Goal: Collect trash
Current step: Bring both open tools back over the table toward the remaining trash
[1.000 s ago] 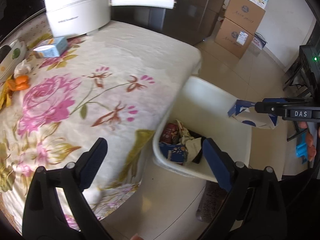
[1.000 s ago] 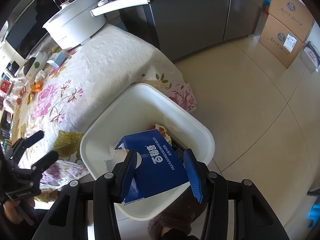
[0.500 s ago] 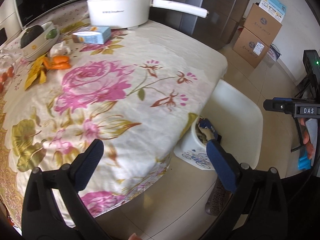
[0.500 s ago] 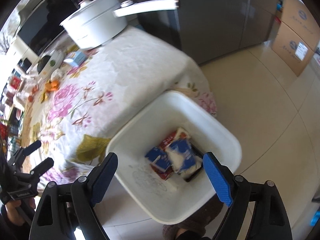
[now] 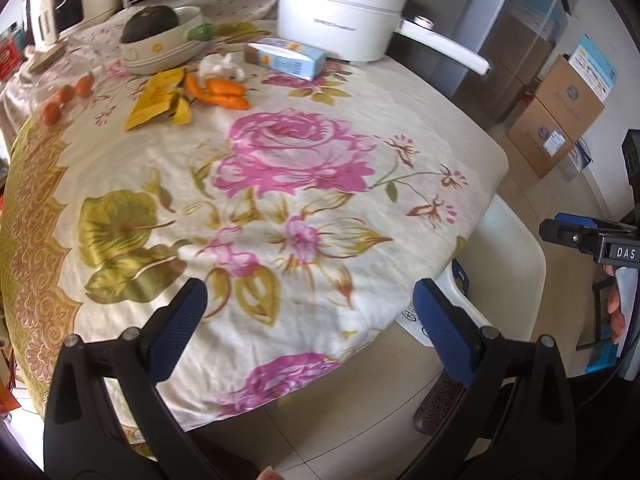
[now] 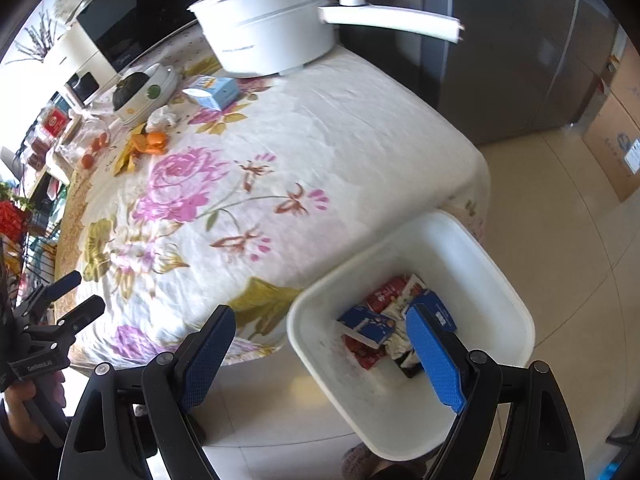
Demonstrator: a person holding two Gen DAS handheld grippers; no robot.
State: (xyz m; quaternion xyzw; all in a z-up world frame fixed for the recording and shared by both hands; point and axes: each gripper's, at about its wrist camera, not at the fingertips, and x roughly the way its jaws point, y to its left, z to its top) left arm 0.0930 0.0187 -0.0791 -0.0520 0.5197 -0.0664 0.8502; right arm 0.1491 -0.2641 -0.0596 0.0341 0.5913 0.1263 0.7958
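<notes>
Left gripper (image 5: pixel 306 316) held wide open, empty, over flowered tablecloth (image 5: pixel 280 168). Right gripper (image 6: pixel 320 354) jaws just opened wide; nothing gripped. Blue carton (image 6: pixel 366 326) seen lying with red packets (image 6: pixel 386 294) in white bin (image 6: pixel 496 276) on floor beside table. Small blue box (image 5: pixel 286 58), carrots (image 5: pixel 222 92), yellow wrapper (image 5: pixel 154 100) seen at far side of table.

Open stretch: the near and middle of the floral tablecloth (image 5: pixel 288 184) lie bare.
Far edge: white long-handled pot (image 5: pixel 340 12), light-blue carton (image 5: pixel 286 58), orange peels (image 5: pixel 222 90), yellow wrapper (image 5: pixel 154 98) and white bowl holding a dark squash (image 5: pixel 160 42) crowd together.
Beside the table: white plastic bin (image 6: pixel 480 412) on the floor, its mouth unobstructed.
</notes>
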